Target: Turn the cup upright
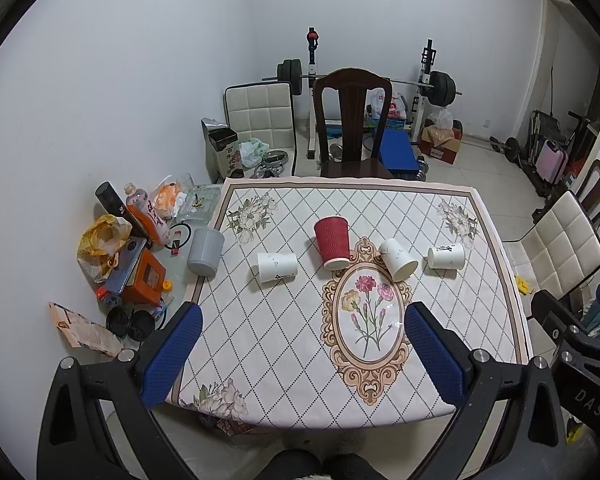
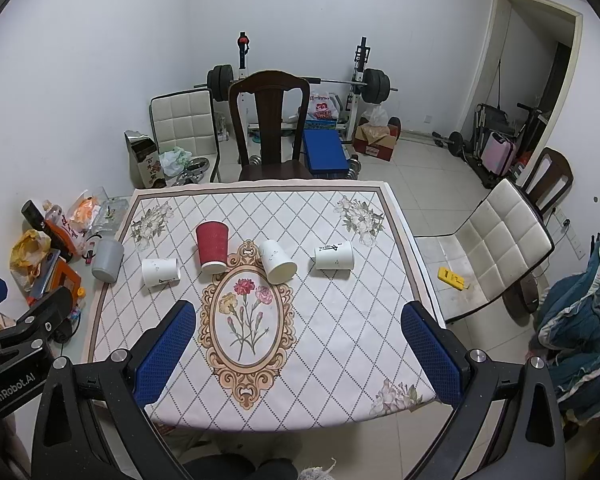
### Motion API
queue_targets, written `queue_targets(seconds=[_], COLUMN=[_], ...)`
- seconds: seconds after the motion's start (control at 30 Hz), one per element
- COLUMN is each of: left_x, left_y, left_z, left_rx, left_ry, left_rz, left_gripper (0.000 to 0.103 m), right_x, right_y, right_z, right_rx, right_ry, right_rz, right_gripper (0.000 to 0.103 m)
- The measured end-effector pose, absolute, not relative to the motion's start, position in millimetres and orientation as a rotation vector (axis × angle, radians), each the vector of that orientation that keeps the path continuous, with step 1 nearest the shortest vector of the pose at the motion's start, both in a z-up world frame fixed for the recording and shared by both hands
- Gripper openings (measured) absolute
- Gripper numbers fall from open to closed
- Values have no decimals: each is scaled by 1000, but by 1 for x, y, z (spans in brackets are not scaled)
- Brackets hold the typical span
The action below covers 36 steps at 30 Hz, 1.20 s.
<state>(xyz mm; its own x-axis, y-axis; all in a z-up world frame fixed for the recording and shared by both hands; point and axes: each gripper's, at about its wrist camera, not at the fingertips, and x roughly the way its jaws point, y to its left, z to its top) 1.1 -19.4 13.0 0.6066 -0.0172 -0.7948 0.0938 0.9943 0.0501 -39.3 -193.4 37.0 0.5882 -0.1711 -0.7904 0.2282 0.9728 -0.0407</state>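
Several cups lie on their sides in a row across the table (image 1: 284,344): a grey cup (image 1: 206,252) at the left edge, a white cup (image 1: 277,267), a red ribbed cup (image 1: 333,243), a white cup (image 1: 398,259) and a white cup with black writing (image 1: 446,256). They also show in the right wrist view: grey (image 2: 107,260), white (image 2: 160,272), red (image 2: 212,246), white (image 2: 277,261), lettered white (image 2: 334,255). My left gripper (image 1: 302,320) is open and empty above the table's near half. My right gripper (image 2: 298,318) is open and empty, also well short of the cups.
Clutter of bottles, bags and boxes (image 1: 132,248) fills the table's left strip. A dark wooden chair (image 1: 354,120) stands at the far side, a white padded chair (image 2: 496,248) at the right. Weight bench and barbell (image 1: 364,80) stand behind.
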Motion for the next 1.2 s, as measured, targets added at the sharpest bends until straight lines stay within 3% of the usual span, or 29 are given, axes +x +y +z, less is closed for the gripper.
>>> queue_targets(seconds=[1.2], left_x=[-2], left_y=[-12], left_z=[6], left_rx=[53], left_ry=[933], left_rz=[-9], left_gripper=[103], right_x=[-35], right_y=[-198], right_z=[43], right_rx=[81], right_ry=[947], right_rz=[-184], right_gripper=[103])
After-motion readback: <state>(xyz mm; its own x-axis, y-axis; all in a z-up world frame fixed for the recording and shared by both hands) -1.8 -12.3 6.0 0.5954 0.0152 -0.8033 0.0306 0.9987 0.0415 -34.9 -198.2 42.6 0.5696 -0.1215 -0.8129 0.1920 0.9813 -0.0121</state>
